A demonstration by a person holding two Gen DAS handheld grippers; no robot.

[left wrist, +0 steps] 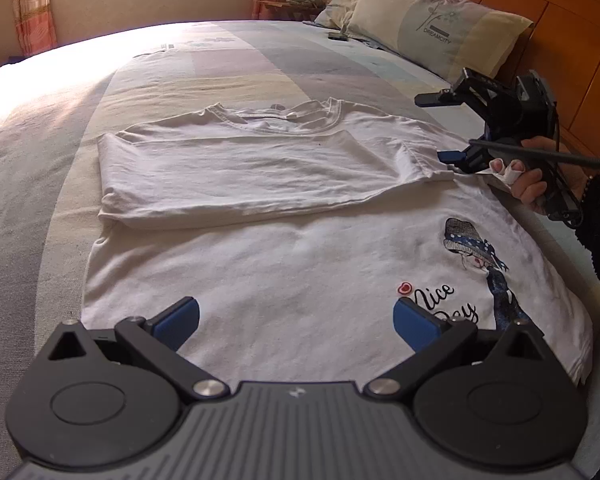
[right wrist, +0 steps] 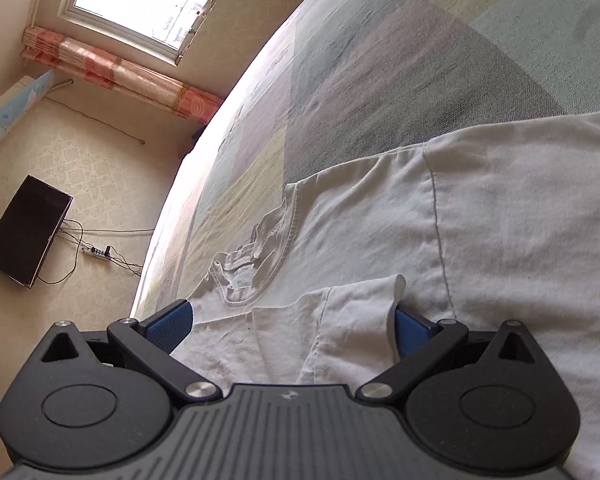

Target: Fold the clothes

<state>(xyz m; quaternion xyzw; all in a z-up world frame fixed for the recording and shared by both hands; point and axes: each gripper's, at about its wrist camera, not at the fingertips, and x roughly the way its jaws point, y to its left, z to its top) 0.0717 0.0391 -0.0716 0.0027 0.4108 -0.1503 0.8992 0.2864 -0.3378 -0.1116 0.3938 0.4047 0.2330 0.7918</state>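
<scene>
My left gripper [left wrist: 296, 320] hung wide open over the white T-shirt [left wrist: 300, 288], holding nothing. The shirt lay mid-frame on the bed [left wrist: 40, 168], upper part folded over. At right, my right gripper [right wrist: 292, 320] gaped, sleeve cloth between its pads, ungripped.

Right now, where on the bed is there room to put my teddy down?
Bare bedspread lies beyond the T-shirt's collar, up to the pillows. Another free strip runs left of the T-shirt, towards the sunny edge. It is crowded by the right gripper and the hand, near the headboard.
</scene>
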